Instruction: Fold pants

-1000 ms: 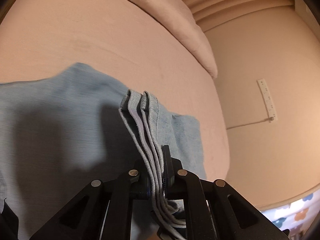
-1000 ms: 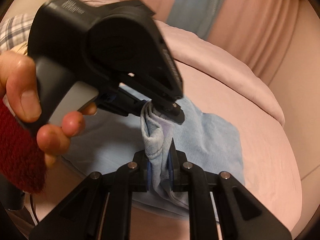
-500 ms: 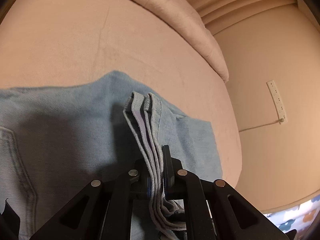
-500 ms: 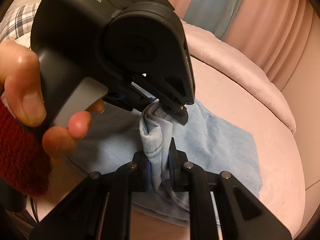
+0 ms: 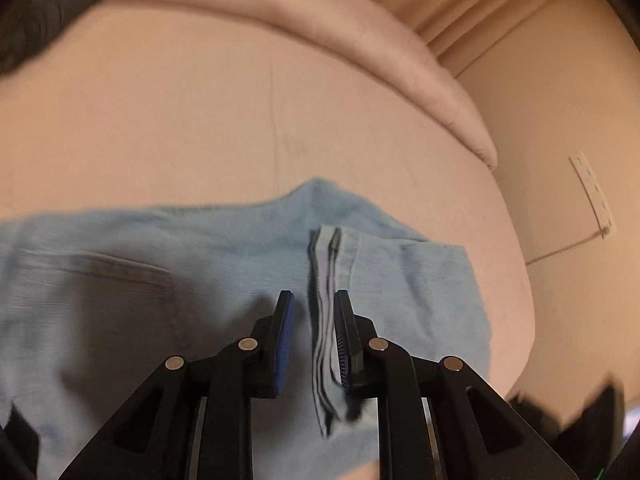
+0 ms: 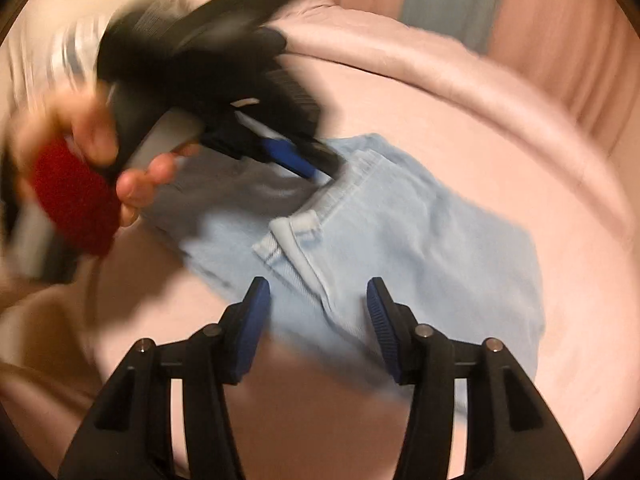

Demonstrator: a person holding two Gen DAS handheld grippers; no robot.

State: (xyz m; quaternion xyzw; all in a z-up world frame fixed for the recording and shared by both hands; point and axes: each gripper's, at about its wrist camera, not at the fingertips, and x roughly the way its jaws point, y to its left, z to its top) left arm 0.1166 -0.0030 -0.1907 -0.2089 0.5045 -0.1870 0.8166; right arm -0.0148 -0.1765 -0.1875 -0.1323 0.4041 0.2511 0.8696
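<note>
Light blue denim pants [image 5: 200, 264] lie folded on the pink bed [image 5: 200, 120]. In the left wrist view my left gripper [image 5: 313, 296] has its jaws opening. A stack of folded hem edges [image 5: 326, 280] stands between them, next to the right pad and apart from the left one. In the right wrist view my right gripper [image 6: 317, 284] is opening wide above the pants [image 6: 420, 232], with the waistband corner [image 6: 288, 236] lying loose beyond its tips. The left gripper [image 6: 320, 164] shows there blurred, held by a hand [image 6: 132, 184] with a red sleeve.
A rolled pink duvet [image 5: 360, 40] runs along the far side of the bed. Pink curtains [image 6: 560, 20] hang behind it. A white socket strip [image 5: 592, 196] with its cable sits on the wall to the right. A dark blurred shape [image 5: 48, 12] fills the top left corner.
Both grippers were shut on the bunched fabric and have now parted. The right jaws stand wide, and its fabric has dropped flat onto the bed. Both cameras have lifted and pulled back.
</note>
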